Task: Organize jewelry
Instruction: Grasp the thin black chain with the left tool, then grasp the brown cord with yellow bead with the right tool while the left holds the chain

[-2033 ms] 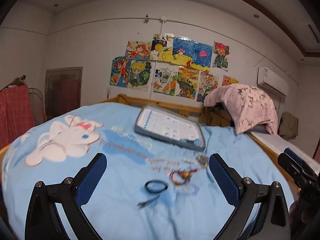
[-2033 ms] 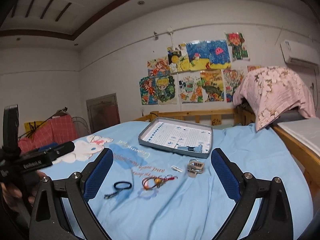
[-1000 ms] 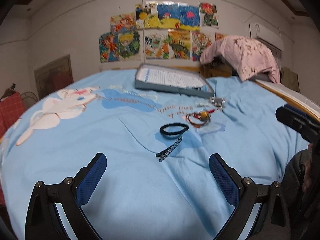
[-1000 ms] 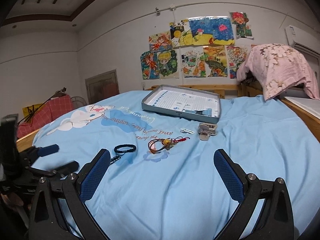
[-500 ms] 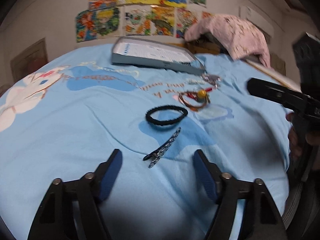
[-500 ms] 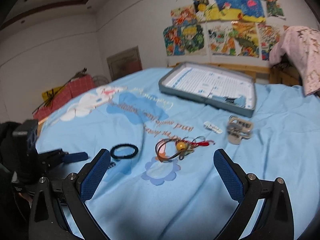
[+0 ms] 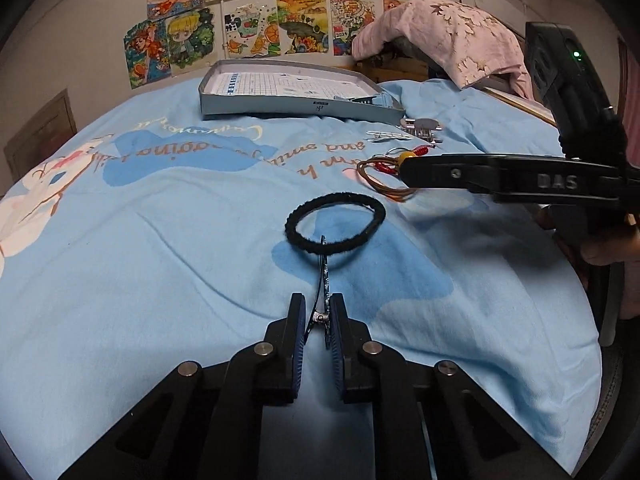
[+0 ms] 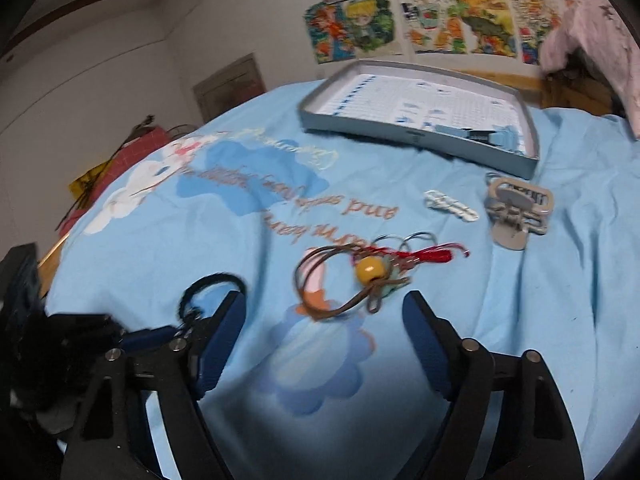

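Note:
My left gripper point(image 7: 318, 322) is shut on the rear end of a thin dark hair clip point(image 7: 324, 276) that lies on the blue bedsheet. The clip's tip reaches a black hair tie point(image 7: 335, 223), also in the right wrist view point(image 8: 210, 286). My right gripper point(image 8: 324, 322) is open, low over a brown cord bracelet with a yellow bead point(image 8: 370, 270); it shows side-on in the left wrist view point(image 7: 408, 172). A white clip point(image 8: 450, 206) and a grey claw clip point(image 8: 518, 210) lie further back, before a grey tray point(image 8: 416, 136).
The tray point(image 7: 298, 108) sits at the far side of the bed, near a wooden rail. A pink blanket point(image 7: 444, 36) is heaped at the far right. Drawings cover the wall behind. The sheet point(image 7: 160, 240) has soft wrinkles.
My left gripper has come down and shut on the hair clip. My right gripper has dropped closer to the cord bracelet and narrowed a little, still open.

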